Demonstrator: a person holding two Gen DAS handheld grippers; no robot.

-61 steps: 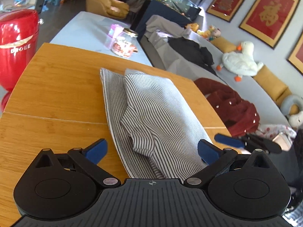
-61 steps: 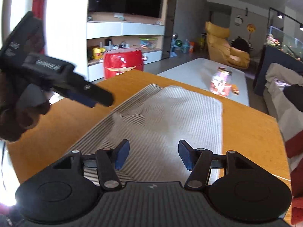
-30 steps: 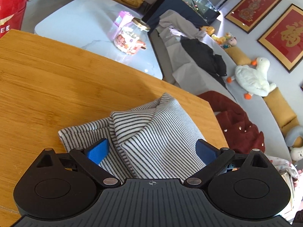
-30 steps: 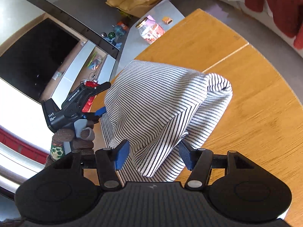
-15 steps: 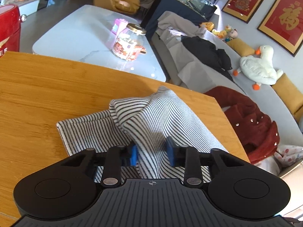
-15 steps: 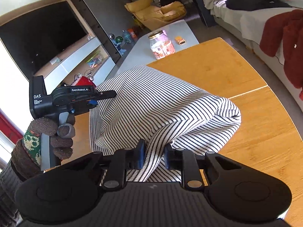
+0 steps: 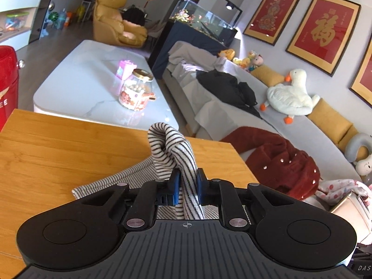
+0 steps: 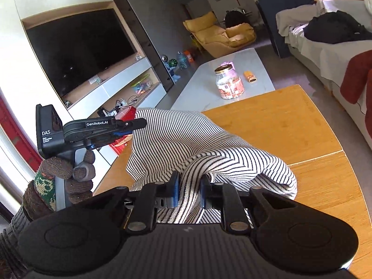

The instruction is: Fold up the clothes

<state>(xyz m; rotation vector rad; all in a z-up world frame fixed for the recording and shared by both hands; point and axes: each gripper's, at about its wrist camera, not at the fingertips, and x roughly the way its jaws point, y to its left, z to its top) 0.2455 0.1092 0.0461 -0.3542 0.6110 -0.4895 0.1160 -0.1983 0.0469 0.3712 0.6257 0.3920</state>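
A: Where is the striped garment [image 8: 186,144]?

B: Partly lifted off the wooden table [image 8: 290,125], one end trailing on the wood. The right gripper [image 8: 188,191] is clenched on a bunched fold; the left gripper [image 7: 187,187] pinches another fold that loops up above the table.

A: Any writing?

B: Seen from the right wrist, the left gripper reads "GenRobot.AI" and "DAS", held by a knit-gloved hand [image 8: 67,176]. Beyond the table's far edge stands a labelled glass jar [image 8: 229,83], its text unreadable. A red container [image 7: 7,86] left of the table shows "EE".
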